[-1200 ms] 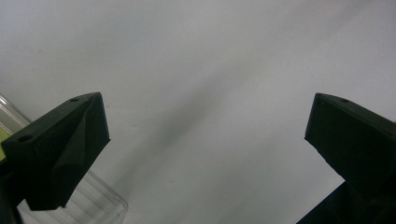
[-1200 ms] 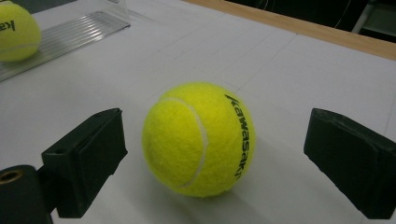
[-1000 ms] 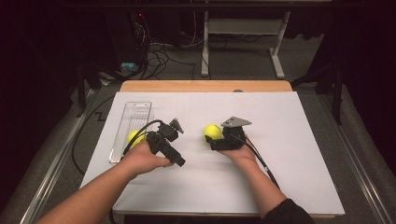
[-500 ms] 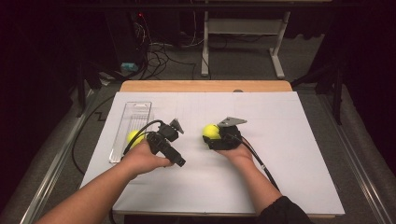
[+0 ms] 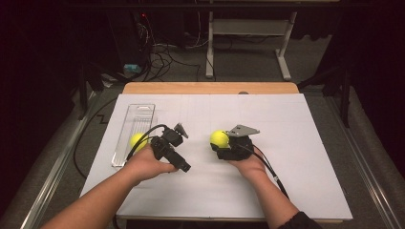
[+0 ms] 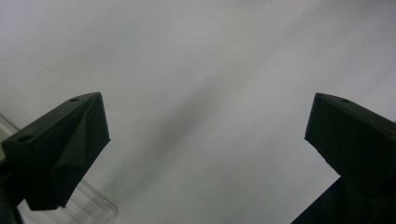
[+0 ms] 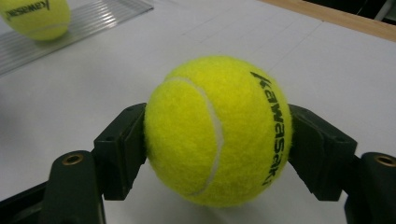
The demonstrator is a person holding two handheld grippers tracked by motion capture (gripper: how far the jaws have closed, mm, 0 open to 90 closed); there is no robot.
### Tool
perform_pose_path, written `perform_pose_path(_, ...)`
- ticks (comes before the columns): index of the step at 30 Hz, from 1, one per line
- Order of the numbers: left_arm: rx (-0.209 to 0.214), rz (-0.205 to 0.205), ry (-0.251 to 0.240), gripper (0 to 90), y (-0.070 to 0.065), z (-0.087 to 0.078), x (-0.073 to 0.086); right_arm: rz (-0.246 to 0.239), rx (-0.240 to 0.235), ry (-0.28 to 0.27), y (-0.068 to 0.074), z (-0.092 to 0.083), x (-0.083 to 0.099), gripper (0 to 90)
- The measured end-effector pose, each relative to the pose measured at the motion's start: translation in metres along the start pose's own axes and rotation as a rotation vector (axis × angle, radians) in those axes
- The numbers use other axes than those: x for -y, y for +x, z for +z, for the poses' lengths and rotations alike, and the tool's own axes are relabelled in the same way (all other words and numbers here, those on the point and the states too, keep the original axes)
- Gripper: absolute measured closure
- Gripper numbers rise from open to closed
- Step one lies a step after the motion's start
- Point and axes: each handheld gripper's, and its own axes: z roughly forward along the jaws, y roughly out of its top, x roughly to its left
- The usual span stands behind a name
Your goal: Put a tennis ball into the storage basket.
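In the right gripper view, a yellow tennis ball (image 7: 218,130) sits low in the middle of the frame, wedged between the two black jaws of the right gripper (image 7: 218,154). Those jaws have just been closing, and now both pads press into the felt, one on each side, so the ball is clamped. Black lettering runs down the ball's right half and reads "kawasaki". A white seam curves down its front. Under it lies the white table sheet (image 7: 327,70).

Farther off, at the upper left of that view, a second ball (image 7: 35,16) rests on a clear ribbed tray (image 7: 93,18). It carries the same black brand lettering, cut off by the frame edge.

In the left gripper view, the left gripper (image 6: 205,135) points at bare white sheet. Its jaws stand wide apart, one at the left edge and one at the right, with nothing between them. A corner of the clear tray shows at the lower left.

From the high view, the right gripper (image 5: 224,143) is right of centre, held in the person's right hand (image 5: 248,164), with the clamped ball at the upper left end of the tool, just past the hand. The left gripper (image 5: 167,143) is left of centre in the left hand (image 5: 145,164). The second ball peeks out just beside that gripper's left, at the lower end of the tray, which runs up toward the upper left of the sheet. The two balls lie well apart. Beyond the sheet a strip of wooden tabletop (image 5: 210,88) shows.
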Motion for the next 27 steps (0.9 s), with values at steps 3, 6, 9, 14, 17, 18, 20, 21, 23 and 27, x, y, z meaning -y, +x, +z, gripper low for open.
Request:
perform_pose_path(3, 0.003, 0.000, -0.005, 0.7, 0.000, -0.001, 0.000, -0.001, -0.003, -0.019, 0.003, -0.011, 0.002, 26.6)
perform_pose_path(6, 0.002, -0.006, -0.007, 0.7, 0.000, -0.001, 0.000, 0.002, -0.003, -0.030, 0.004, -0.019, 0.004, 26.7)
perform_pose_path(9, 0.001, -0.008, -0.005, 0.7, 0.001, 0.000, 0.000, -0.019, 0.004, -0.040, 0.005, -0.027, 0.007, 26.7)
perform_pose_path(14, 0.001, -0.004, 0.005, 0.7, -0.002, 0.003, -0.003, -0.009, 0.009, -0.058, 0.004, -0.041, 0.017, 26.7)
perform_pose_path(17, 0.001, -0.005, 0.007, 0.7, -0.004, 0.005, -0.004, -0.004, 0.013, -0.064, 0.002, -0.048, 0.024, 26.7)
perform_pose_path(18, -0.001, -0.002, 0.010, 0.7, -0.003, 0.005, -0.004, -0.004, 0.016, -0.064, 0.002, -0.050, 0.026, 26.7)
perform_pose_path(20, 0.001, -0.002, 0.014, 0.7, -0.004, 0.004, -0.004, -0.007, 0.023, -0.062, 0.001, -0.054, 0.031, 26.7)
perform_pose_path(21, 0.001, -0.002, 0.015, 0.7, -0.004, 0.004, -0.004, -0.007, 0.026, -0.062, 0.001, -0.056, 0.034, 26.7)
perform_pose_path(23, 0.003, -0.005, 0.015, 0.7, -0.004, 0.004, -0.005, -0.007, 0.028, -0.057, 0.000, -0.058, 0.038, 26.7)
perform_pose_path(27, 0.000, -0.010, 0.008, 0.7, -0.005, 0.003, -0.005, 0.001, 0.027, -0.060, 0.000, -0.065, 0.049, 26.7)
